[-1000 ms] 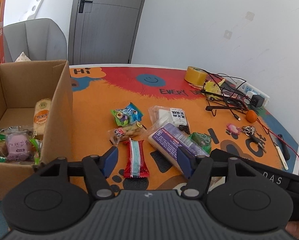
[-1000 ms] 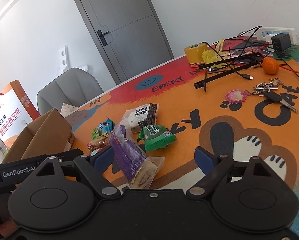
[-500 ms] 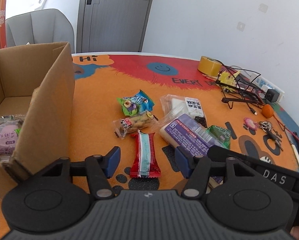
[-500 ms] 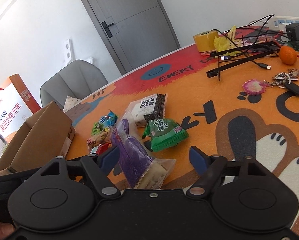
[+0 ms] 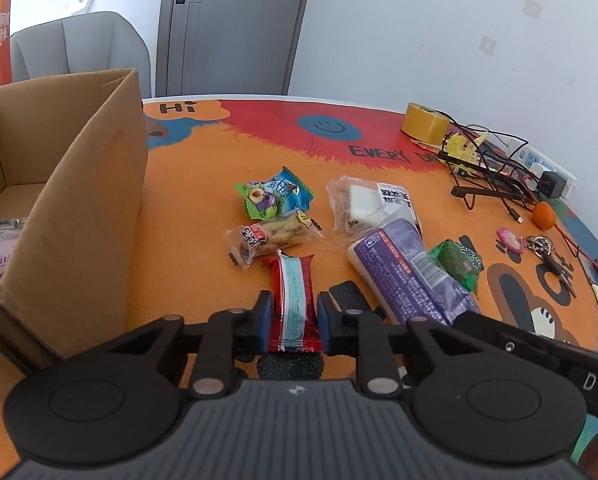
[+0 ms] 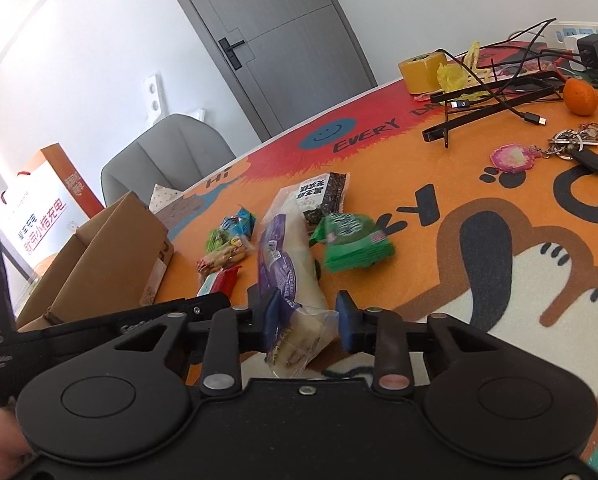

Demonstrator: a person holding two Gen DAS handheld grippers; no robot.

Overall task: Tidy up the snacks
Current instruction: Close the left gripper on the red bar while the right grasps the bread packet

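Both grippers have just been closing: the left gripper (image 5: 292,316) has its fingers clamped on the red packet (image 5: 294,300), the right gripper (image 6: 307,320) on the purple pack (image 6: 287,280), both near on the desk (image 5: 203,200). Left, the cardboard box (image 5: 79,200) holds some snacks; four small packets remain loose.

"Hi" and "EVERY" on the orange mat (image 5: 203,184); "DAS" on the right tongs' body (image 5: 597,384)

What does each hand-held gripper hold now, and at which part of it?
The left hand-held gripper has just closed on the red snack bar, near its lower end. The right hand-held gripper has just closed on the purple bread packet, near its near end.
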